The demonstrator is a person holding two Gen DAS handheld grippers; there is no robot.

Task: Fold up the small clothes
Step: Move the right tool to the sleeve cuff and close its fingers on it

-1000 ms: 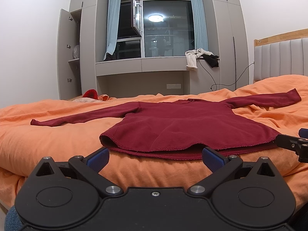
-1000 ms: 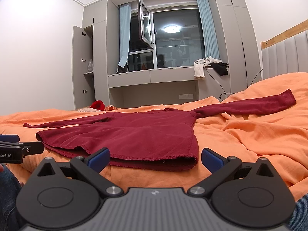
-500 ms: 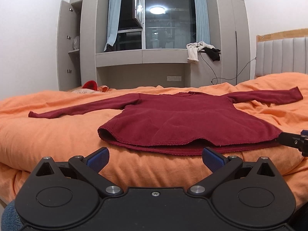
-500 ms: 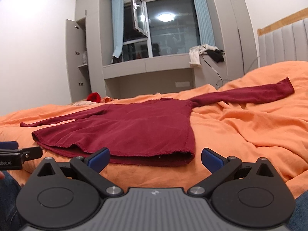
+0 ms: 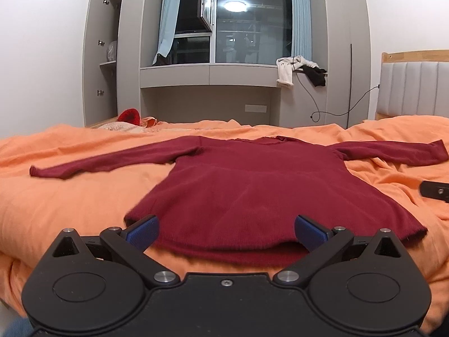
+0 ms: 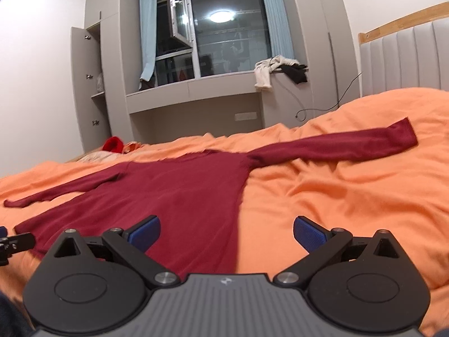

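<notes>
Orange bed (image 5: 70,202), maroon sweater (image 5: 252,191) spread flat: soft, light knit; I'd pinch near hem corners, both grippers' (image 5: 226,229) (image 6: 226,229) jaws spread, empty.

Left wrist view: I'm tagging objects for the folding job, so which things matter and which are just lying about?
For the job:
dark red long-sleeved top, spread flat on the orange bedcover
left gripper, open
right gripper, open

Lying about:
white garment
black garment
red item
cable
</notes>
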